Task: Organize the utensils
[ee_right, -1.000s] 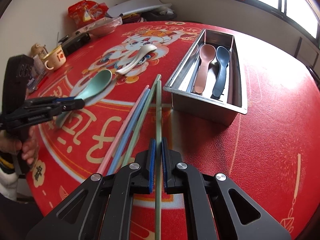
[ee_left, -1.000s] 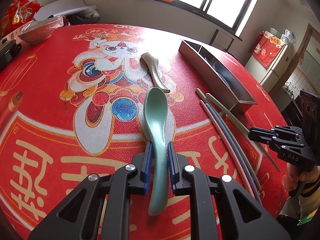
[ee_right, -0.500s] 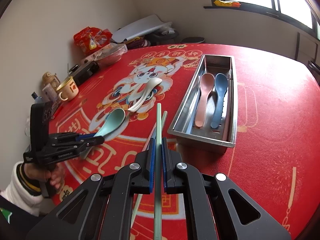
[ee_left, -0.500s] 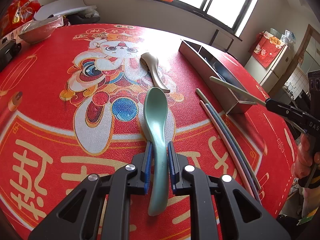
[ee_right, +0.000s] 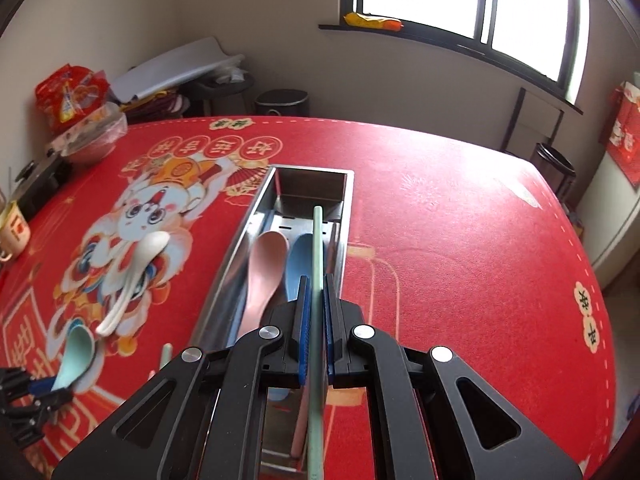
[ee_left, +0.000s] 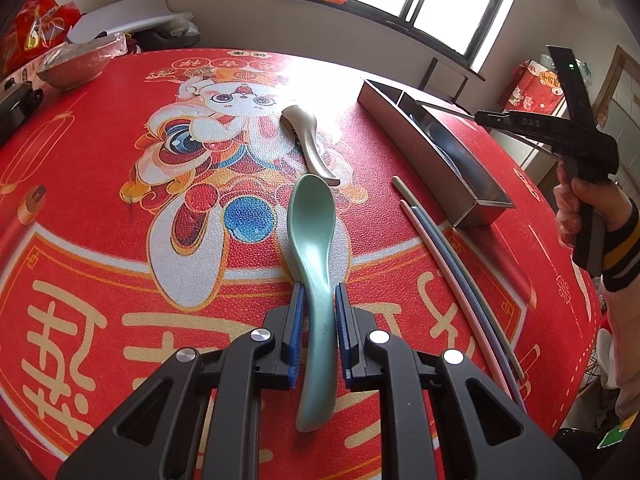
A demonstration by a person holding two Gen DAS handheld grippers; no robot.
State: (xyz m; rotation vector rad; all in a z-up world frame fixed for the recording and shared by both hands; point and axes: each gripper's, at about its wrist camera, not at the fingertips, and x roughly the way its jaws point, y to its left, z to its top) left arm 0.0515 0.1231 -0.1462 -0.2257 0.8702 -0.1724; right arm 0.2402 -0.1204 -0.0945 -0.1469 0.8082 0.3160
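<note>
While right jaws clench a thin, stiff chopstick [ee_right: 317, 280] mid-shaft, left jaws grasp the slick spoon [ee_left: 314, 240] handle.

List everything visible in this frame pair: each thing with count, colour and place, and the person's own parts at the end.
tablecloth: 1, red with cartoon print, covers the table
metal tray: 1, steel, on the cloth
pink spoon: 1, in the tray
blue spoon: 1, in the tray beside the pink one
green chopstick: 1, clamped in the right gripper, over the tray
white spoon: 1, on the cloth
green spoon: 1, on the cloth, handle between the left gripper's fingers
loose chopsticks: 3, pink, blue, green, on the cloth
mug: 1, cream, table edge
left gripper: black, blue pads
right gripper: black, blue pads
hand: holds the right gripper
</note>
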